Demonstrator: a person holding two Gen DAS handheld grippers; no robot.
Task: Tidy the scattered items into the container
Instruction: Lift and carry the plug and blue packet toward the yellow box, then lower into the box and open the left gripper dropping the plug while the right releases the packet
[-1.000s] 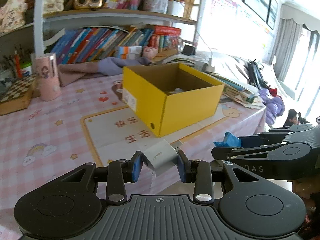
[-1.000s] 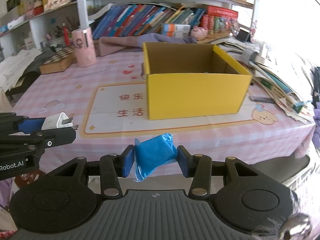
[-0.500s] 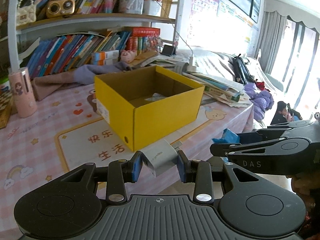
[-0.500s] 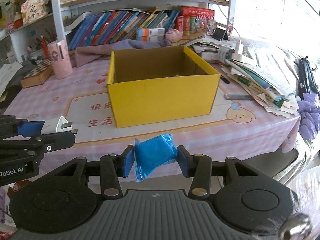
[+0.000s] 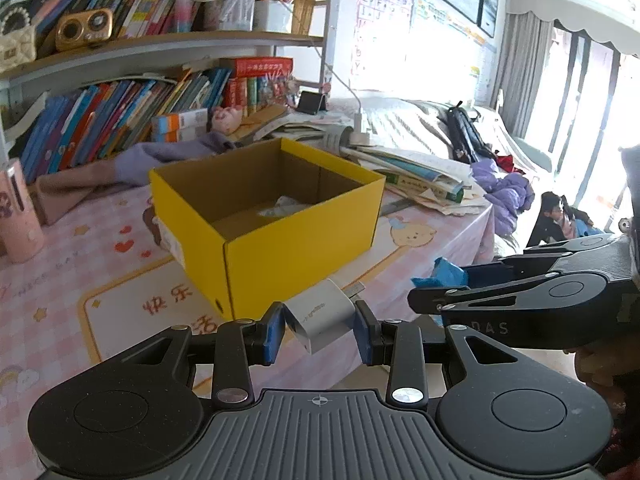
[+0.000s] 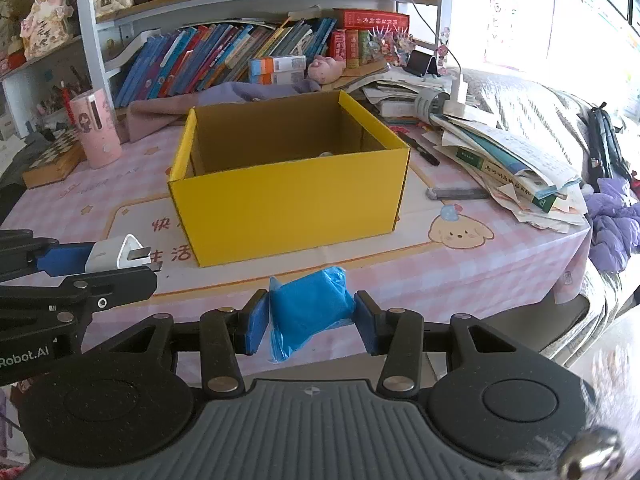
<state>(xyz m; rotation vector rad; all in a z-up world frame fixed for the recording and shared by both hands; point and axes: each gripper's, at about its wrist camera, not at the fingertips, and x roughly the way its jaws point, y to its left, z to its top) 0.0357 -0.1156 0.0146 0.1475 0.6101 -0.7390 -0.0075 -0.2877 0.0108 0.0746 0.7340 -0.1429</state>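
Note:
An open yellow cardboard box [image 5: 304,248] [image 6: 288,204] stands on the pink table, with a pale crumpled item [image 5: 280,206] inside. My left gripper [image 5: 320,330] is shut on a white plug charger [image 5: 322,314], held in front of and below the box's near corner; the charger also shows in the right wrist view [image 6: 116,254]. My right gripper [image 6: 310,322] is shut on a blue plastic-wrapped packet [image 6: 308,308], held off the table's front edge, before the box. The packet's tip shows in the left wrist view [image 5: 444,274].
A pink cup [image 6: 96,132] and a chessboard box [image 6: 52,160] stand at the left. A pile of books and papers [image 6: 504,152] and a black pen [image 6: 420,150] lie right of the box. Bookshelves [image 6: 240,56] rise behind. The table edge [image 6: 520,264] drops away front right.
Both grippers have risen and tilted, so the box sits lower and more central in both views. Both holds are unchanged.

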